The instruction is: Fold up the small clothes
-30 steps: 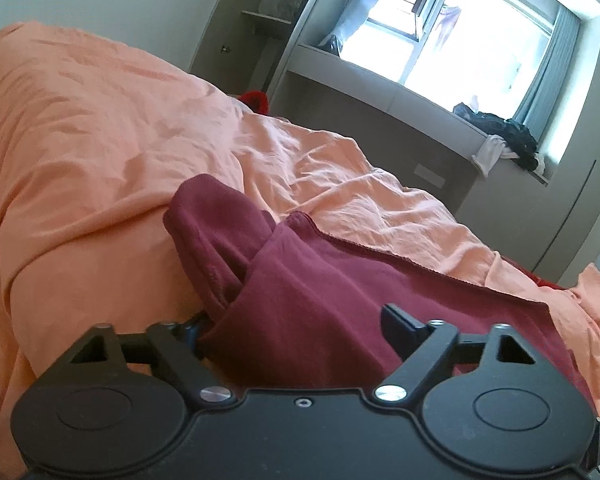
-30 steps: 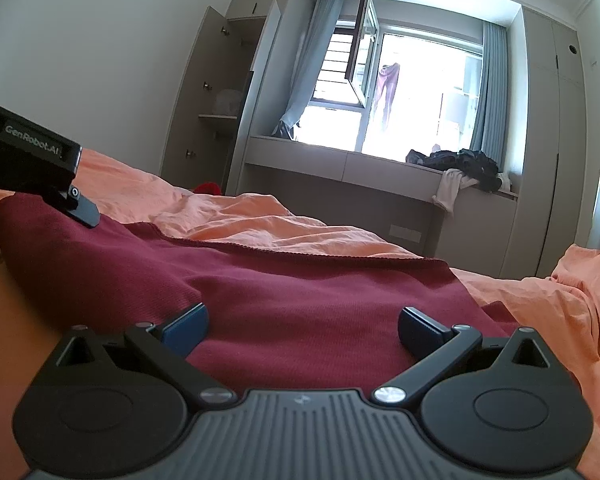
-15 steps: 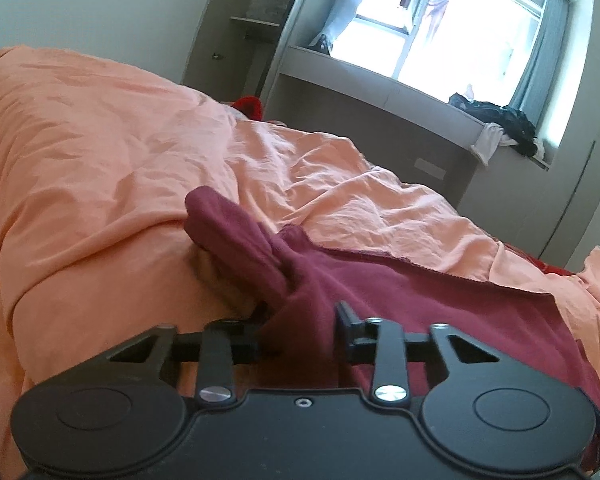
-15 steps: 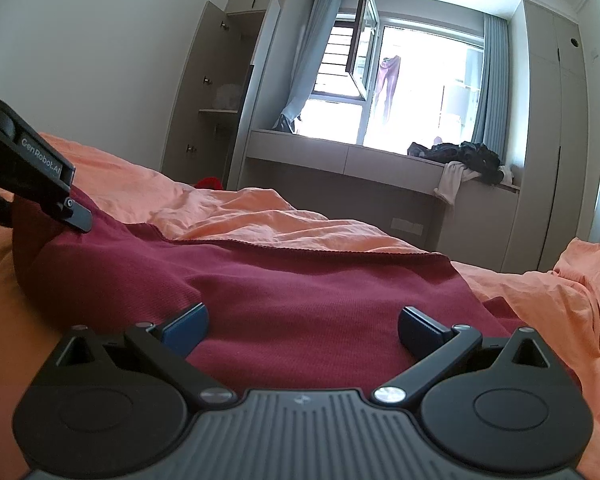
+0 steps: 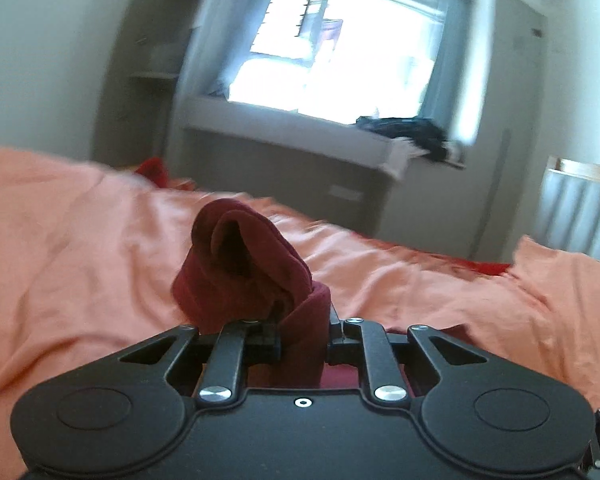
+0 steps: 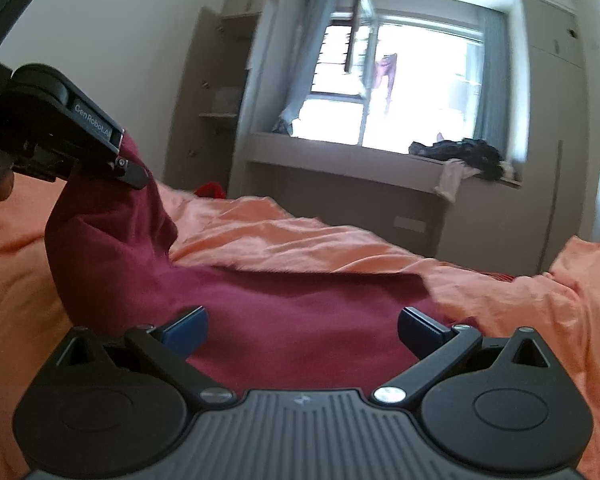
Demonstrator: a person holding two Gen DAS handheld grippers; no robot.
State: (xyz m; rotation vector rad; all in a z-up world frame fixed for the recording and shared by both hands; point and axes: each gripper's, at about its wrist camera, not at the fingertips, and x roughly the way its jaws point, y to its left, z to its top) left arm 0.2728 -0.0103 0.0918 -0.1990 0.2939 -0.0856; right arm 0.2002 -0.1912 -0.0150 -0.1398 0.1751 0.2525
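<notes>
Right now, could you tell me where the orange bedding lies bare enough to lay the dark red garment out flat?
The orange bedding is bare between the dark red garment and the window-side cabinet, and also right of the right gripper. It is crowded at left, where the left gripper is closing on a raised bunch of that garment.

The left gripper fingers are closing on a bunched dark-red knit garment, raised above the orange-sheeted bed.
</notes>
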